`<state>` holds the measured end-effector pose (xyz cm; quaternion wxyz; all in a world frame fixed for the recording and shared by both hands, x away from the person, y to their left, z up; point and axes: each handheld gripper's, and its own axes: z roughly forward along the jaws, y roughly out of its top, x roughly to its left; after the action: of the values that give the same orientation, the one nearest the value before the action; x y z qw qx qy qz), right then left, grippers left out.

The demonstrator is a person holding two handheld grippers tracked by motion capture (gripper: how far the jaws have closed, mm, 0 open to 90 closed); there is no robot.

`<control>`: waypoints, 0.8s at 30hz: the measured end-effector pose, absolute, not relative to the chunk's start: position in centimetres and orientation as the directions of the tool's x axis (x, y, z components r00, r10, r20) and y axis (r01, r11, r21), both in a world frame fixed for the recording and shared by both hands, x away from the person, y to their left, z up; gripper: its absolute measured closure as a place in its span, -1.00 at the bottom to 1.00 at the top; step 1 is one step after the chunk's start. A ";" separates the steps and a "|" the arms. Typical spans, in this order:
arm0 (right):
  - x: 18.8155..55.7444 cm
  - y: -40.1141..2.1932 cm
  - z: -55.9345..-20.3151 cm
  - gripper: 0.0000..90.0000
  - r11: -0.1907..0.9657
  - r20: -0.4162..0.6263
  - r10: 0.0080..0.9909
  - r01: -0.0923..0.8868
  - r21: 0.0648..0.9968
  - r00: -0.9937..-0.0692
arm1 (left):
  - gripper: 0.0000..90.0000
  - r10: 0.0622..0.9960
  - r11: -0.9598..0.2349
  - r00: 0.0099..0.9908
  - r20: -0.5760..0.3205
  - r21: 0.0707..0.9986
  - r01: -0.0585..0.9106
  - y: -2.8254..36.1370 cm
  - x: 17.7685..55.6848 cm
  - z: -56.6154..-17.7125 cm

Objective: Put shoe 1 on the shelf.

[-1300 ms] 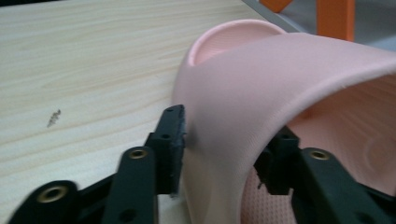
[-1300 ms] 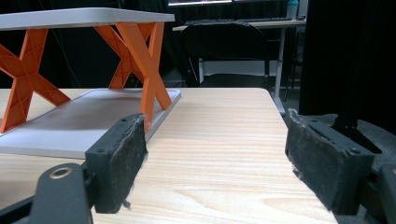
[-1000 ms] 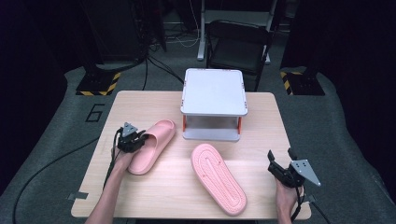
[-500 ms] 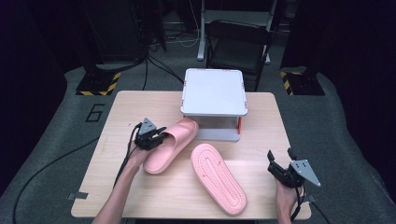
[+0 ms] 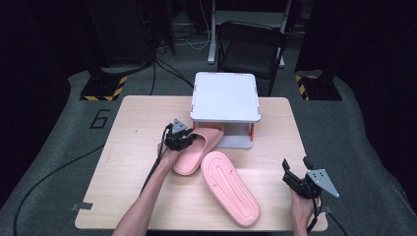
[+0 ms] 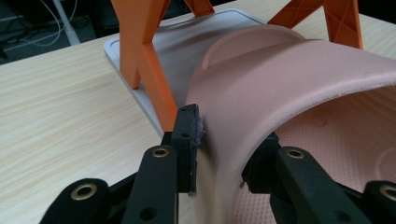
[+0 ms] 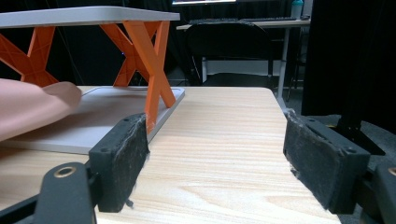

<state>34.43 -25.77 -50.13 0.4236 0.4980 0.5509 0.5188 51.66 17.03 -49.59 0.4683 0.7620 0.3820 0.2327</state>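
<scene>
My left gripper [image 5: 183, 141] [image 6: 223, 140] grips the strap of a pink slipper [image 5: 194, 153] [image 6: 289, 79], one jaw outside and one inside; its jaws have just been opening slightly, with the strap still between the pads. The slipper's toe lies on the lower tray [image 6: 182, 44] of a white rack with orange legs [image 5: 225, 96]. A second pink slipper [image 5: 229, 188] lies sole up on the table in front of the rack. At the table's front right, my right gripper [image 5: 291, 178] [image 7: 215, 158] stands open with nothing between its jaws.
The wooden table [image 5: 133, 128] has the rack at its back middle. In the right gripper view the rack [image 7: 93, 16] and the first slipper's edge [image 7: 28, 112] are at the left. A black chair [image 5: 251, 42] stands behind the table, and cables run over the floor.
My left gripper has carried the slipper to the right and toward the rack, so its toe now sits under the rack's top. The right gripper has kept still.
</scene>
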 end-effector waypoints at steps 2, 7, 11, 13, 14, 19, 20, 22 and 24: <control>34.4 -25.7 -50.1 -0.52 -0.031 0.047 0.988 0.112 0.993 -0.147 | 0.57 0.813 -0.251 0.583 -0.011 0.896 0.367 16.5 51.9 -49.6; 34.4 -25.7 -50.1 -0.51 -0.026 0.044 0.987 0.115 0.993 -0.154 | 0.56 0.834 -0.216 0.549 -0.049 0.888 0.407 15.6 52.7 -50.1; 34.4 -25.7 -50.2 -0.51 -0.027 0.045 0.987 0.118 0.993 -0.152 | 0.53 0.845 -0.200 0.532 -0.063 0.884 0.423 15.2 53.2 -50.3; 34.4 -25.7 -50.1 -0.51 -0.020 0.038 0.988 0.119 0.993 -0.150 | 0.46 0.851 -0.189 0.521 -0.068 0.886 0.424 14.8 53.5 -50.3; 34.4 -25.7 -50.2 -0.51 -0.024 0.042 0.988 0.121 0.992 -0.151 | 0.43 0.853 -0.175 0.516 -0.082 0.885 0.431 14.6 53.3 -50.4; 34.4 -25.7 -50.2 -0.51 -0.022 0.041 0.988 0.124 0.992 -0.150 | 0.20 0.834 -0.137 0.535 -0.134 0.889 0.436 15.1 52.8 -50.1; 34.4 -25.7 -50.2 -0.51 -0.019 0.038 0.988 0.125 0.992 -0.147 | 0.15 0.827 -0.152 0.548 -0.121 0.891 0.427 15.2 52.7 -49.9; 34.4 -25.7 -50.2 -0.51 -0.020 0.039 0.988 0.127 0.992 -0.152 | 0.23 0.821 -0.193 0.565 -0.075 0.896 0.399 15.2 52.3 -49.6; 34.3 -25.7 -50.2 -0.51 -0.018 0.038 0.988 0.126 0.992 -0.152 | 0.29 0.816 -0.204 0.575 -0.064 0.898 0.390 15.2 52.2 -49.6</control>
<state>34.34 -25.67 -50.20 0.4206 0.4969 0.5604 0.5120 52.21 15.17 -49.61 0.4837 0.7439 0.4051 0.2204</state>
